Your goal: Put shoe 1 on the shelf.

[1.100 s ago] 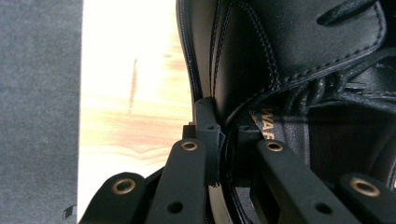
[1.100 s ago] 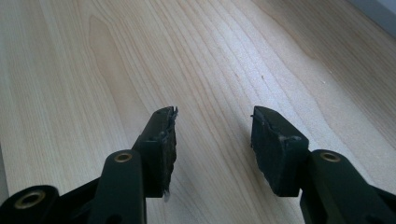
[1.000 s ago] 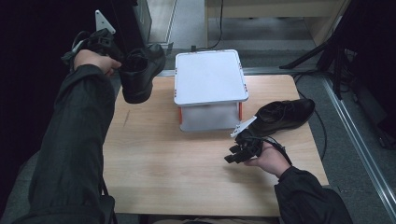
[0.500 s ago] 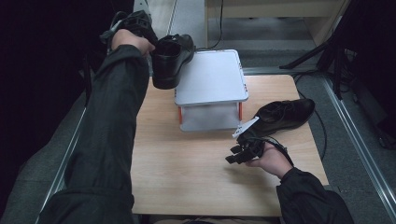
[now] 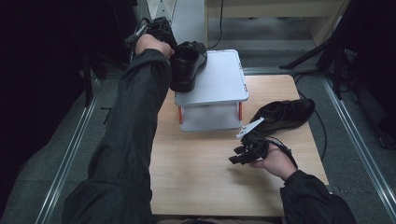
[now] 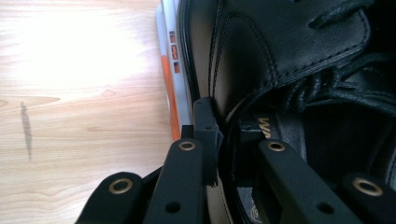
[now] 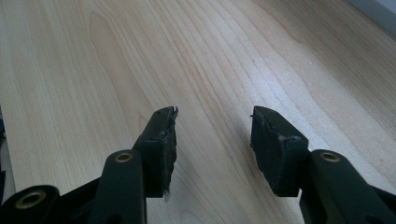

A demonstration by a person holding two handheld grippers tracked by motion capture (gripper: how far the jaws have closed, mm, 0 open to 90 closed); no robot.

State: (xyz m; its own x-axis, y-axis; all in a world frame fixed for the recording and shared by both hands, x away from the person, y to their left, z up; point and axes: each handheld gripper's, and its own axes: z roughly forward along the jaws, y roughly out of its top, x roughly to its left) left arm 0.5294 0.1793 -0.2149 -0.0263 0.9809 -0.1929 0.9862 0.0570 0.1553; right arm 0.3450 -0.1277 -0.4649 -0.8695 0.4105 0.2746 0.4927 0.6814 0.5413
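1. Black shoe (image 5: pixel 187 65) sits on the white box (image 5: pixel 219 84), its collar pinched in my left gripper (image 6: pixel 224 135).
2. My right gripper (image 7: pixel 212 135) hovers spread over the table (image 5: pixel 201 182), beside the second shoe (image 5: pixel 285 114).

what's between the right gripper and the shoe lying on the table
Nothing: in the high view, bare wooden table separates the right gripper from the shoe.

2nd black shoe (image 5: pixel 285 114) lies on wood table (image 5: pixel 201 172), right of white box (image 5: pixel 212 116), w/ cables on floor.
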